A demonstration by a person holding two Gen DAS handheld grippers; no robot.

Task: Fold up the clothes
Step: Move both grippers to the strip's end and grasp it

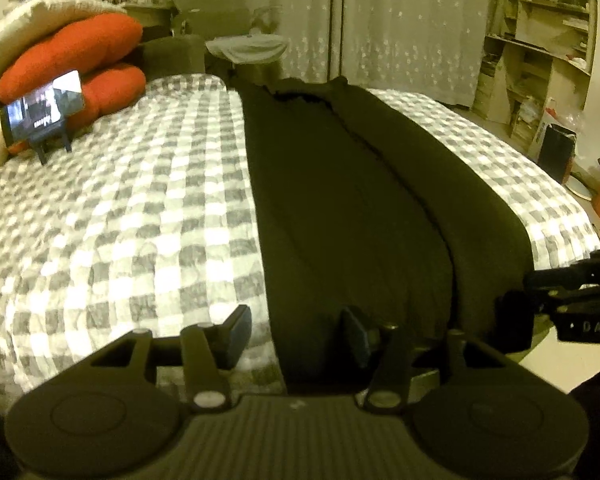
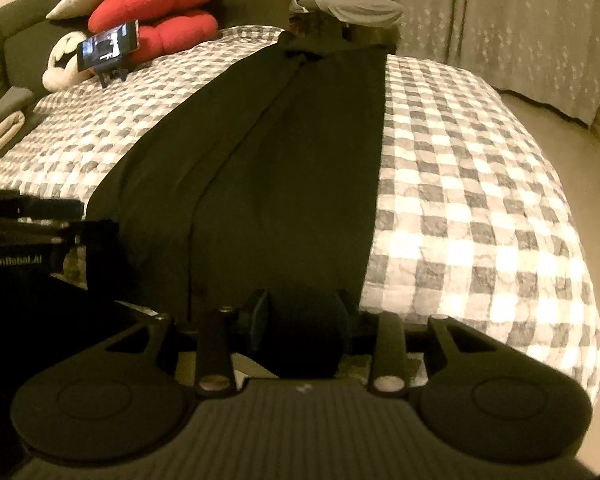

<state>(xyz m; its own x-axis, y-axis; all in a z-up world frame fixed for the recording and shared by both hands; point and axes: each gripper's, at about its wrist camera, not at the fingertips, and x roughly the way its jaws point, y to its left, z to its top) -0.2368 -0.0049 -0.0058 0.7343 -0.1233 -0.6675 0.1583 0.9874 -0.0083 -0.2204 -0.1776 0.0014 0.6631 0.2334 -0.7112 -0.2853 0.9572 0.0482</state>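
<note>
The long dark garment (image 2: 284, 168) lies stretched down the middle of the bed, folded lengthwise into a narrow strip, its near end hanging at the near edge and its far end reaching toward the headboard. Under it, the grey-and-white checked quilt (image 2: 480, 200) shows on both sides. At the near end, the right gripper (image 2: 300, 320) has dark cloth bunched between its fingers, pads pinching that hem. The left gripper (image 1: 296, 332) sits at the garment's left edge, fingers spread: one pad over the quilt, the other over the dark cloth, nothing clamped. Far left, two red cushions (image 1: 72, 60) are stacked under a cream pillow (image 1: 40, 20), with a phone on a small stand (image 1: 44, 112) propped against them, screen lit.
</note>
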